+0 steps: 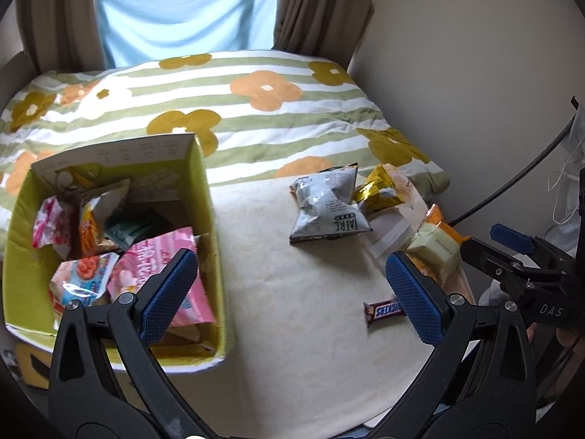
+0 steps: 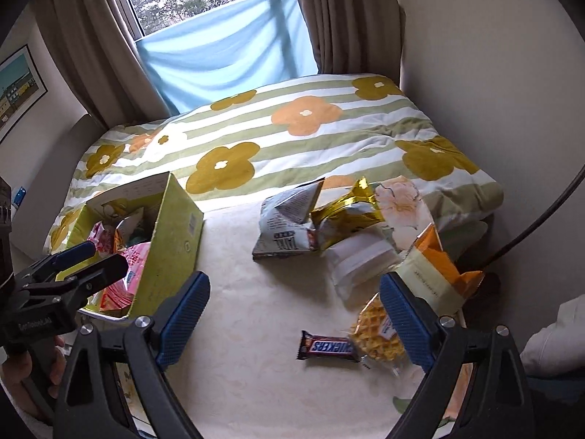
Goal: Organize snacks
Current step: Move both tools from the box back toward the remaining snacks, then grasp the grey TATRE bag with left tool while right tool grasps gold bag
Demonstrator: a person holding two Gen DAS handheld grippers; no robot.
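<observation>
My left gripper (image 1: 290, 292) hangs open over the cream cloth, with nothing between its blue pads. Left of it stands a green cardboard box (image 1: 210, 197) holding several snack packets, with a pink packet (image 1: 172, 256) on top. My right gripper (image 2: 294, 318) is open too and empty, above a Snickers bar (image 2: 329, 345) and a waffle packet (image 2: 376, 336). Farther back lie a grey packet (image 2: 285, 223), a gold packet (image 2: 347, 212), a white pouch (image 2: 358, 263) and an orange-and-cream packet (image 2: 435, 267). The Snickers bar (image 1: 384, 311) lies by my left gripper's right pad.
The cream cloth (image 1: 292, 347) lies on a bed with a green-striped flowered duvet (image 1: 256, 117). Curtains and a window stand behind, a wall to the right. A black cable (image 2: 530, 226) runs down at the right. The right gripper (image 1: 501, 248) shows at the left wrist view's right edge.
</observation>
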